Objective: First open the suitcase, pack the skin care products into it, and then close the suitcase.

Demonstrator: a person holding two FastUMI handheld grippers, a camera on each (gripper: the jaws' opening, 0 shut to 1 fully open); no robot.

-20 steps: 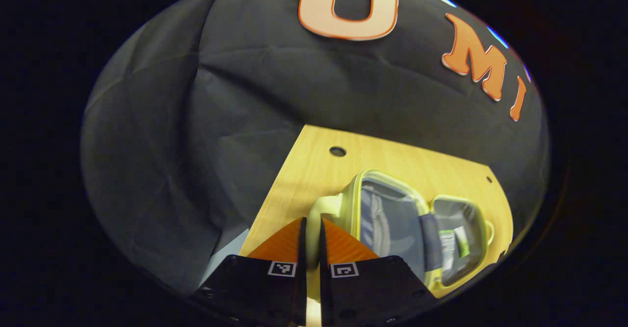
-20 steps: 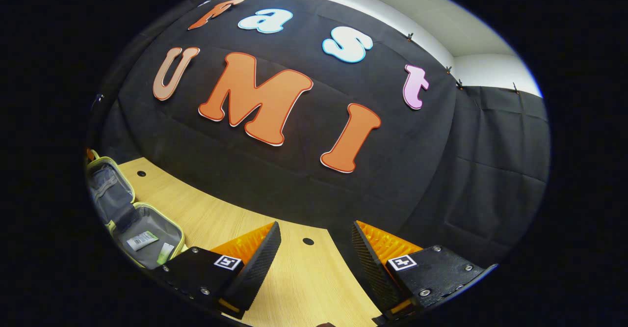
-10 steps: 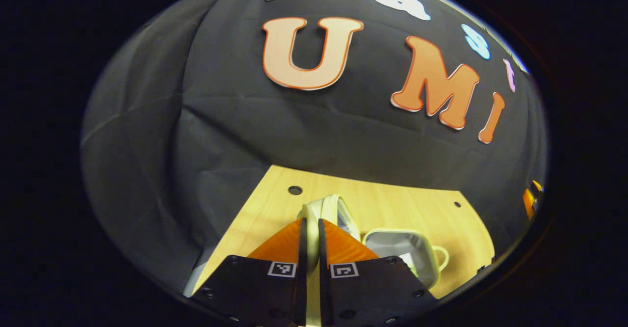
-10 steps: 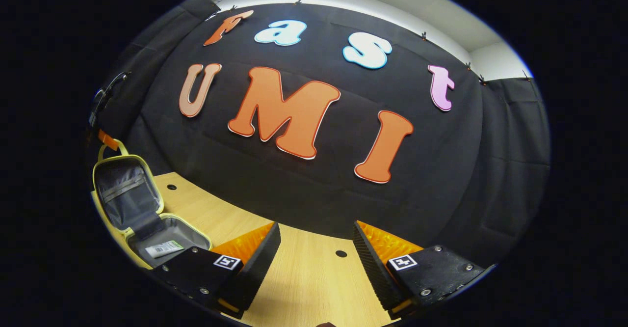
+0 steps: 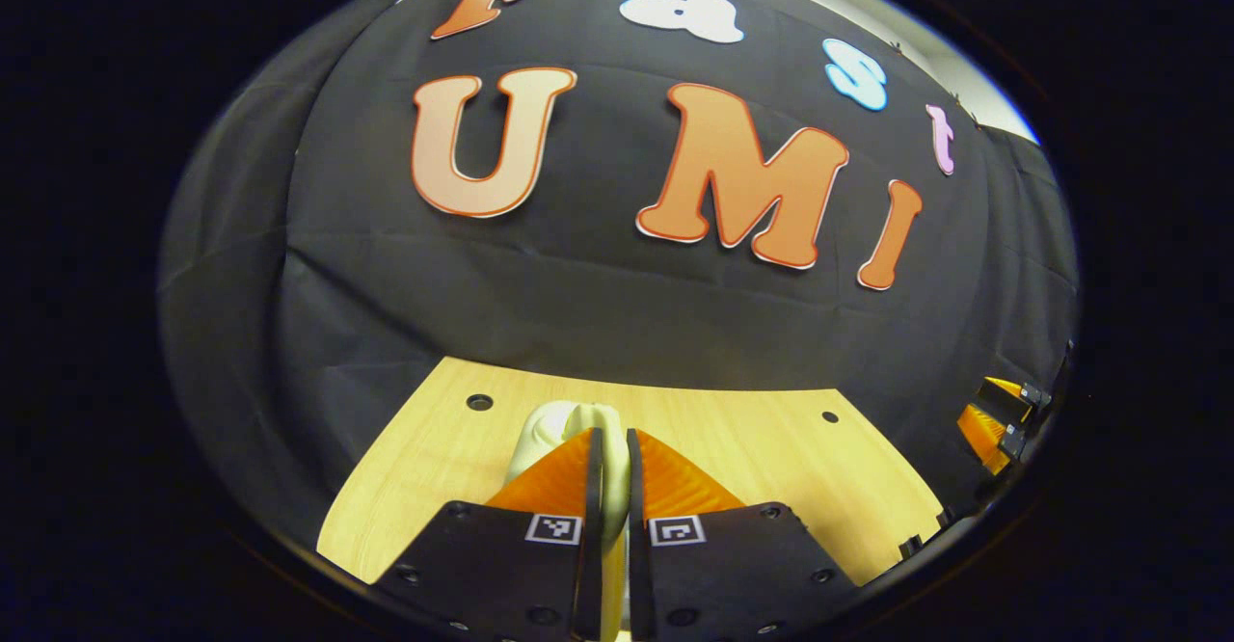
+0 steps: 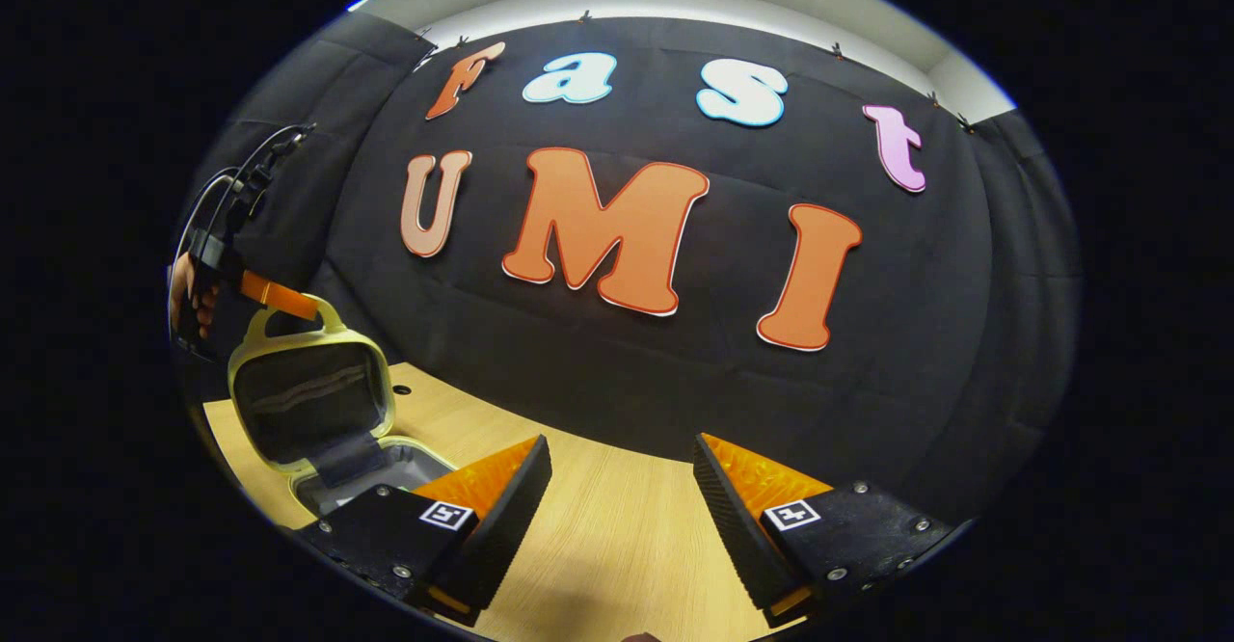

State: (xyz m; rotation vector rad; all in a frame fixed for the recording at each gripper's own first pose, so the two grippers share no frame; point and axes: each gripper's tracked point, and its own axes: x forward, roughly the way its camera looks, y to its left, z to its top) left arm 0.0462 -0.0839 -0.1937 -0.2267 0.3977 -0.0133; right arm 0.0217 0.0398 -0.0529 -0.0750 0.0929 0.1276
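left gripper [image 5: 609,449] jaws pinch the suitcase [image 6: 308,391] handle, lid raised; right gripper [image 6: 622,473] jaws spread above the table [image 6: 617,536].

Pale-yellow suitcase [image 6: 310,401] on the table, lid raised upright.

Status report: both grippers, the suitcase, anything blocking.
Left gripper shut on suitcase handle. Right gripper open, over table. Lid raised near upright. Nothing blocking.
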